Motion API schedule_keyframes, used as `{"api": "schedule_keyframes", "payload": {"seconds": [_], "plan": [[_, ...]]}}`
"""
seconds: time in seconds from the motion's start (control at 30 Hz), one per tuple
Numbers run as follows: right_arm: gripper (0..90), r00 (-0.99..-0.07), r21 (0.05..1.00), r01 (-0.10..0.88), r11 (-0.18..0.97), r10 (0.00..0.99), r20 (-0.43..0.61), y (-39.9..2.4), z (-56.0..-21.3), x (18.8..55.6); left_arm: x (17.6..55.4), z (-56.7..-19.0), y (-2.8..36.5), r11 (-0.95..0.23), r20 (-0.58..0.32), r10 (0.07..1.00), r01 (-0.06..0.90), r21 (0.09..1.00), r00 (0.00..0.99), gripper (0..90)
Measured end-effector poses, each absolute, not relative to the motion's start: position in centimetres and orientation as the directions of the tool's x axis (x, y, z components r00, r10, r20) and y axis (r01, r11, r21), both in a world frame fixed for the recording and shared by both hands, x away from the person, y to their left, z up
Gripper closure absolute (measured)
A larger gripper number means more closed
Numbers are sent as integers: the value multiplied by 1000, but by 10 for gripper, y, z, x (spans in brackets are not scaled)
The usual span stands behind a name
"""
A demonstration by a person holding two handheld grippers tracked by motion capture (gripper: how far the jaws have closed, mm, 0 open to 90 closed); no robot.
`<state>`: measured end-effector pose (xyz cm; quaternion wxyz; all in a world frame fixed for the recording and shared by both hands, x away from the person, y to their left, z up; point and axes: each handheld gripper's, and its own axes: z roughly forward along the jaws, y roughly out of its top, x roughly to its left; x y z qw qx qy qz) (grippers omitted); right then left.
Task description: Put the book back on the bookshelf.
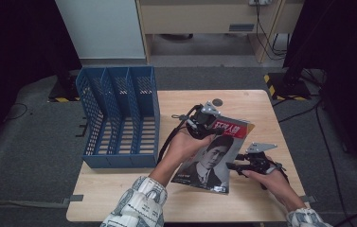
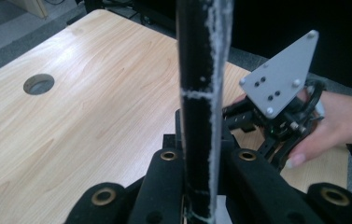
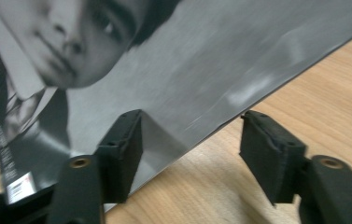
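Observation:
A magazine (image 1: 211, 158) with a black-and-white portrait and a red title band is tilted up off the wooden table (image 1: 119, 189). My left gripper (image 1: 203, 124) is shut on its top edge; in the left gripper view that edge (image 2: 201, 93) runs up between the closed jaws of the left gripper (image 2: 206, 156). My right gripper (image 1: 235, 165) is at the magazine's right edge. In the right gripper view its jaws (image 3: 190, 140) stand apart: one pad lies over the cover (image 3: 164, 70), the other over bare wood, neither pressing. The right gripper (image 2: 257, 126) and its hand also appear past the magazine.
A blue three-slot file rack (image 1: 119, 118) stands at the table's left. A round cable hole (image 1: 218, 102) sits near the far edge, seen also as a hole (image 2: 38, 84) in the left gripper view. Cables and a cabinet lie beyond the table.

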<state>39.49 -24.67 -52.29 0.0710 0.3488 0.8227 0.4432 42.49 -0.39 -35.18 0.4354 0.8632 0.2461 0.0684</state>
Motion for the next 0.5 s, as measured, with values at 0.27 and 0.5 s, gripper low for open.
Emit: {"api": "schedule_keyframes", "payload": {"seconds": [0.27, 0.5], "plan": [[578, -773, 784, 487, 384, 607, 183, -244, -523, 397, 425, -345, -8, -493, -100, 480, 362, 791, 872, 867], [697, -791, 783, 458, 422, 596, 141, -245, -518, 396, 425, -341, -9, -489, -98, 475, 355, 797, 874, 867]]}}
